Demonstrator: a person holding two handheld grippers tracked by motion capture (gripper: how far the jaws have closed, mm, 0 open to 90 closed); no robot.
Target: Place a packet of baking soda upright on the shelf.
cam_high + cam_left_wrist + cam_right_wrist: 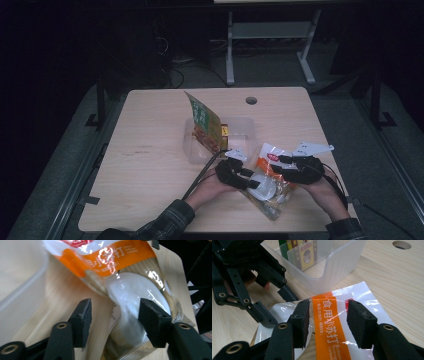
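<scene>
**Both grippers at the powder bag**

My left gripper (252, 179) straddles the clear end of the orange-banded powder bag (270, 182), jaws half open, its right pad touching the plastic. My right gripper (281, 162) straddles the printed end, jaws half open. Bag lies on the table (150, 165), just beside the clear plastic bin (240, 131).

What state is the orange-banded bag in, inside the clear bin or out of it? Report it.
Out. The bag lies flat on the table, in front of the clear bin, between the jaws of the left gripper and right gripper.
</scene>
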